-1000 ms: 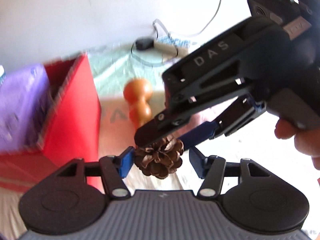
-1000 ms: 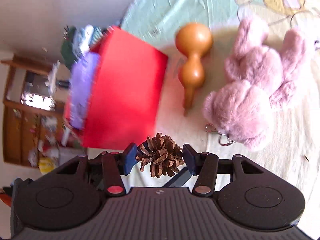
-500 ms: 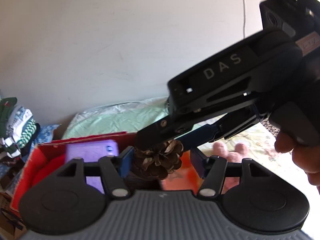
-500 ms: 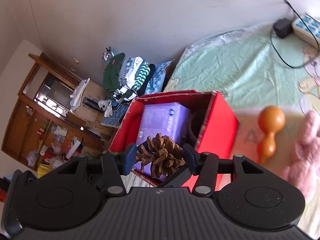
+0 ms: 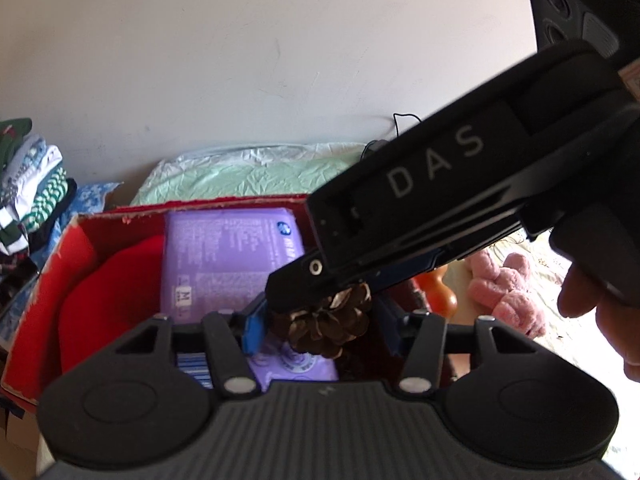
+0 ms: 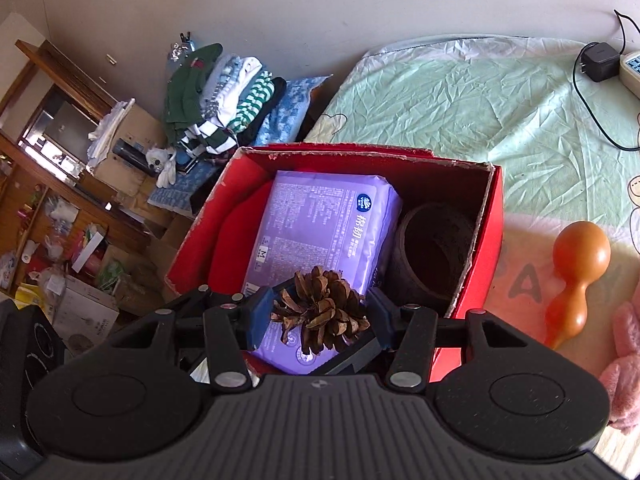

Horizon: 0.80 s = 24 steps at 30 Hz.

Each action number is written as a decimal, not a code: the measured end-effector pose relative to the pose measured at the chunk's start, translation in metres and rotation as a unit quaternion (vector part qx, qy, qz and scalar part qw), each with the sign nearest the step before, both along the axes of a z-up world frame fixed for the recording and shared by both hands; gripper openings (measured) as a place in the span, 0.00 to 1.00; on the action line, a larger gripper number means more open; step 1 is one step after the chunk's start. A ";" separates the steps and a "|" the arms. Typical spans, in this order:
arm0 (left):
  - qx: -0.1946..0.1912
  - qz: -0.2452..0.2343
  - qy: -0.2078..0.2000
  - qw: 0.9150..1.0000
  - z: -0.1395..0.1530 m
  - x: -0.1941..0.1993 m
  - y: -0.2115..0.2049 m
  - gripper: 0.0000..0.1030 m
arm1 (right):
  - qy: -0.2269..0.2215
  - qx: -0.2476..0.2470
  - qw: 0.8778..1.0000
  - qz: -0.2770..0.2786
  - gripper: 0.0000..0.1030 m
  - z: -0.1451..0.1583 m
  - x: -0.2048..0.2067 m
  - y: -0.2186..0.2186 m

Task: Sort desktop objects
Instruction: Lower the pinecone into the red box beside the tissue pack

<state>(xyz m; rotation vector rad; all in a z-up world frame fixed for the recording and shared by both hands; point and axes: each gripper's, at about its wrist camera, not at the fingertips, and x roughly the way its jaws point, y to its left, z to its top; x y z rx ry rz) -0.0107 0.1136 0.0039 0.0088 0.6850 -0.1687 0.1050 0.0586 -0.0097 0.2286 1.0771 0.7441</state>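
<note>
A brown pine cone (image 6: 320,312) sits between the blue pads of my right gripper (image 6: 318,316), which is shut on it and holds it above the open red box (image 6: 496,216). In the left wrist view the same pine cone (image 5: 328,328) also sits between the blue pads of my left gripper (image 5: 320,326), with the right gripper's black body crossing above it. The box holds a purple pack (image 6: 328,224), a red item (image 6: 236,248) and a dark round cup (image 6: 432,252). An orange gourd (image 6: 576,276) and a pink plush toy (image 6: 624,364) lie to the right of the box.
The box stands on a bed with a light green sheet (image 6: 460,100). A black charger with cable (image 6: 598,60) lies at the far right. Folded clothes (image 6: 216,92) are stacked behind the box on the left. Wooden shelves and cardboard boxes (image 6: 60,208) fill the left side.
Both grippers with the pine cone have moved from above the bed beside the box to above the open box. The view has tilted to look into the box.
</note>
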 end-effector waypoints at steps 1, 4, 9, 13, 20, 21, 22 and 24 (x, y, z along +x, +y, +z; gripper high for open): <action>0.000 -0.001 0.002 1.000 -0.001 -0.001 0.000 0.52 | 0.001 -0.002 1.000 -0.002 0.53 -0.001 0.001 0.001; 0.002 -0.011 0.000 1.000 -0.002 -0.001 -0.002 0.52 | 0.002 -0.010 1.000 -0.011 0.55 -0.003 0.000 0.000; 0.005 -0.027 -0.003 1.000 -0.006 -0.001 -0.006 0.52 | 0.006 -0.009 0.999 -0.031 0.57 -0.006 -0.001 -0.008; 0.008 -0.040 -0.006 0.999 -0.008 -0.001 -0.009 0.60 | -0.006 -0.010 0.999 -0.049 0.57 -0.003 -0.005 -0.018; 0.018 -0.031 -0.006 0.999 -0.009 -0.007 -0.012 0.69 | -0.011 -0.007 0.998 -0.064 0.58 -0.003 -0.011 -0.031; 0.019 -0.030 -0.007 0.999 -0.009 -0.008 -0.013 0.69 | -0.009 -0.004 0.998 -0.065 0.58 -0.004 -0.011 -0.033; 0.020 -0.028 -0.007 0.999 -0.009 -0.009 -0.013 0.70 | -0.007 -0.002 0.998 -0.066 0.58 -0.005 -0.011 -0.034; 0.024 -0.025 -0.007 0.999 -0.010 -0.011 -0.014 0.70 | -0.006 -0.004 0.998 -0.066 0.58 -0.006 -0.011 -0.035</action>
